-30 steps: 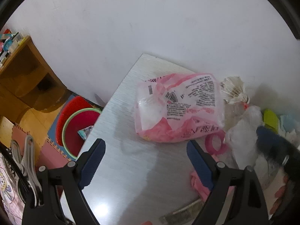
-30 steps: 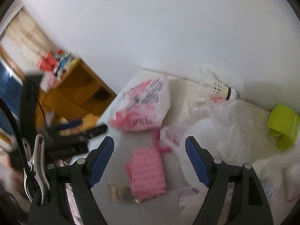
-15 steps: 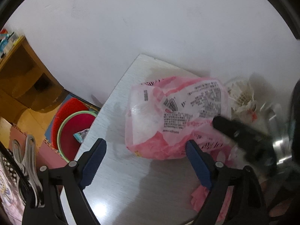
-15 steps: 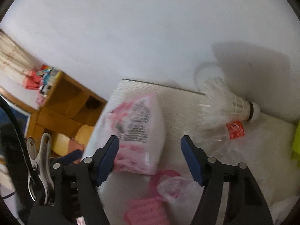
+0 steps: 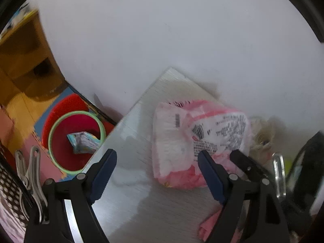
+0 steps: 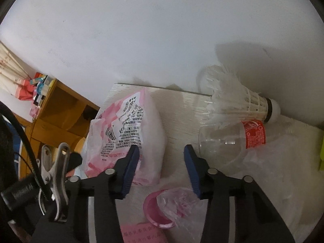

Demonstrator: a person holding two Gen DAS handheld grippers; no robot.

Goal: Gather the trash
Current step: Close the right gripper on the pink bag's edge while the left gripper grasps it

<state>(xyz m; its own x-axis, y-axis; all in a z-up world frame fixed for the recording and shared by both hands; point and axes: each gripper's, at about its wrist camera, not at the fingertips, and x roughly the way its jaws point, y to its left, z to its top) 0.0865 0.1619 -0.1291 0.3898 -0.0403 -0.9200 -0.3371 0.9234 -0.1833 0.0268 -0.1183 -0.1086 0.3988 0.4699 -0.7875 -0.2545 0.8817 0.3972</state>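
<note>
Where the right wrist view looks down, the right gripper (image 6: 161, 163) hangs low over the desk (image 6: 178, 111), its fingers closing with nothing yet pressed between them; the left pad sits at the edge of the pink tissue pack (image 6: 129, 129), the right one just short of a clear plastic bottle (image 6: 232, 139) lying on its side. Nearest the camera lie a pink ring (image 6: 156, 208) tangled in clear film and a pink printed packet (image 6: 141, 232). Behind the bottle rests a white shuttlecock (image 6: 239, 101), against the wall.

The left gripper (image 5: 156, 170) (fingers wide but narrowing, holding nothing) hovers above bare desk (image 5: 131, 182) with the pink tissue pack (image 5: 194, 139) by its right finger. Only this view shows the floor beyond the desk edge: a red basin with a green rim (image 5: 77, 139), holding a crumpled blue wrapper (image 5: 83, 141).
</note>
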